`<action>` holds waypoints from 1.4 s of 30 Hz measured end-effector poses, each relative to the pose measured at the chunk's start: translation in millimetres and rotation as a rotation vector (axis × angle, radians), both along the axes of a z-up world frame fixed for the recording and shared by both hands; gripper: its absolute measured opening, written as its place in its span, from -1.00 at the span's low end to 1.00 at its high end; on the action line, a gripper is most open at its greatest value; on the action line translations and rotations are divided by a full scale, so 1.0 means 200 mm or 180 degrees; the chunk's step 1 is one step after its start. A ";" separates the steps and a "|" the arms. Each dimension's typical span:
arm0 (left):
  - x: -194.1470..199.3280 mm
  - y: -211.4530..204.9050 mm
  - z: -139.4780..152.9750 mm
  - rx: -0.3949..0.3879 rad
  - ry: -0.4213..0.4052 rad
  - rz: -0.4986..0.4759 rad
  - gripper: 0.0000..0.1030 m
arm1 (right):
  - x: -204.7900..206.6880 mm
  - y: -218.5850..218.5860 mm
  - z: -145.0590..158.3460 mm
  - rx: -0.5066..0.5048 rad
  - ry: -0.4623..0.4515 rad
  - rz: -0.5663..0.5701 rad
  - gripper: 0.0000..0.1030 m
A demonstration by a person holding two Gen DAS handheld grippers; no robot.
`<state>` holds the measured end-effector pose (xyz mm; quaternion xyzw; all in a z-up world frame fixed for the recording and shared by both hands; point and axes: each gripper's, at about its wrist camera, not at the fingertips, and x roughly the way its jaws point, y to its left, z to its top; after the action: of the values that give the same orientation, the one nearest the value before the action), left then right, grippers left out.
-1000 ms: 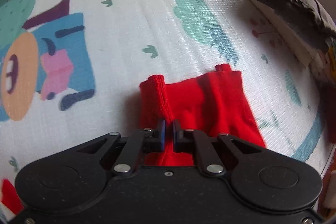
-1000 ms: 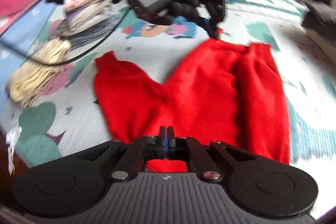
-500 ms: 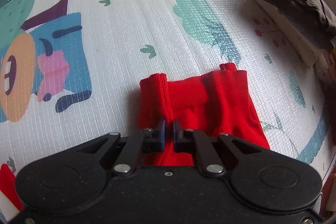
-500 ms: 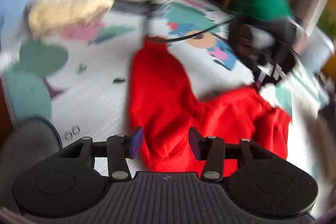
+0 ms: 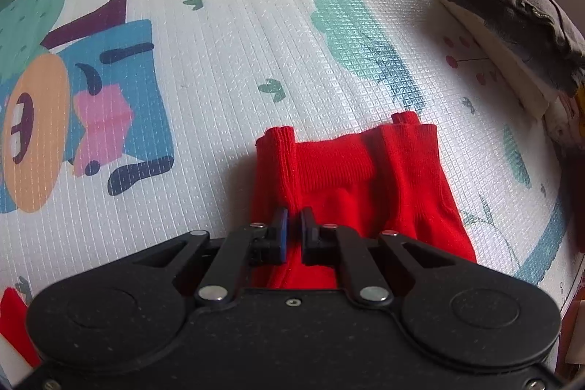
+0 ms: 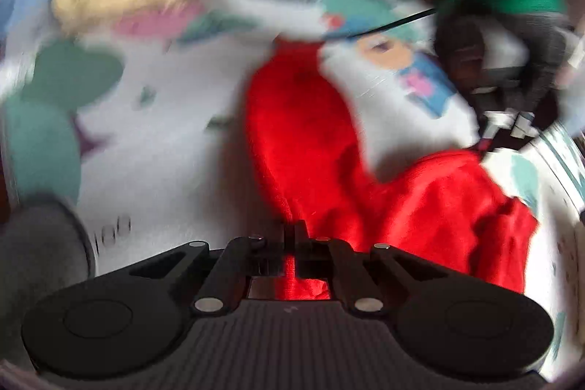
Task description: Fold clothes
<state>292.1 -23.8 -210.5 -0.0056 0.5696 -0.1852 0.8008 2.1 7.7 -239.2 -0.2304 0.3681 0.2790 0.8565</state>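
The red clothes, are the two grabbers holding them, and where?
Yes. The left gripper pinches the red garment near its ribbed cuff end. The right gripper is shut on another edge of the cloth; blur hides exactly which part.

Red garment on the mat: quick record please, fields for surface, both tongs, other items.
surface: patterned play mat
garment: red garment, lying on the mat, partly folded
left tongs: shut on a fold of the red garment
right tongs: shut on the red garment's edge; view blurred
other items: stack of folded clothes at the mat's right edge
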 end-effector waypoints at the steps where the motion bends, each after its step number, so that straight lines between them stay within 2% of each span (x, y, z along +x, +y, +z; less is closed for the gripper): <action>1: 0.00 0.00 0.00 -0.0014 0.0007 0.0005 -0.91 | 0.00 -0.05 0.03 0.0183 0.0015 -0.0198 -0.88; 4: 0.00 -0.04 0.01 -0.0015 -0.0004 -0.0015 -0.91 | 0.01 -0.23 0.09 0.0703 0.0150 -0.0823 -0.88; 8: -0.01 -0.12 0.02 0.0015 -0.0042 -0.0053 -0.91 | 0.00 -0.45 0.02 0.1183 0.0508 -0.1477 -0.88; 11: 0.00 -0.17 0.02 0.0058 -0.0082 -0.0039 -0.91 | -0.02 -0.60 -0.08 0.1556 0.0783 -0.1834 -0.87; 13: 0.01 -0.21 0.00 0.0074 -0.0072 -0.0048 -0.91 | -0.05 -0.66 -0.11 0.1685 0.0868 -0.1968 -0.87; 16: 0.01 -0.26 -0.02 0.0116 -0.0060 -0.0080 -0.91 | -0.07 -0.77 -0.16 0.2083 0.1017 -0.2359 -0.87; 17: 0.01 -0.27 -0.03 0.0141 -0.0061 -0.0099 -0.91 | -0.06 -0.79 -0.18 0.2099 0.1044 -0.2417 -0.87; 21: 0.01 -0.31 -0.07 0.0242 -0.0054 -0.0116 -0.91 | -0.05 -0.80 -0.22 0.2054 0.1119 -0.2346 -0.87; 26: 0.02 -0.30 -0.10 0.0189 0.0001 -0.0036 -0.91 | -0.07 -0.81 -0.25 0.2180 0.1199 -0.2417 -0.87; 28: 0.03 -0.28 -0.11 0.0113 0.0044 -0.0019 -0.91 | -0.07 -0.81 -0.25 0.2211 0.1202 -0.2434 -0.87; 31: 0.08 -0.24 -0.11 -0.0231 0.0260 -0.0050 -0.88 | -0.08 -0.82 -0.24 0.2207 0.1192 -0.2432 -0.86; 33: 0.11 -0.18 -0.06 -0.0425 0.0192 -0.0033 -0.87 | -0.08 -0.82 -0.25 0.2238 0.1204 -0.2457 -0.86; 35: 0.13 -0.11 -0.02 -0.0497 0.0117 -0.0030 -0.86 | -0.08 -0.83 -0.25 0.2266 0.1214 -0.2478 -0.86; 42: 0.09 -0.01 -0.04 -0.0170 0.0033 -0.0329 -0.87 | -0.09 -0.83 -0.24 0.2300 0.1184 -0.2461 -0.85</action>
<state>309.2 -24.8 -218.1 0.0015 0.5681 -0.2415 0.7867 -16.9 -158.9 -286.8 0.2826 0.4516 0.0890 0.8416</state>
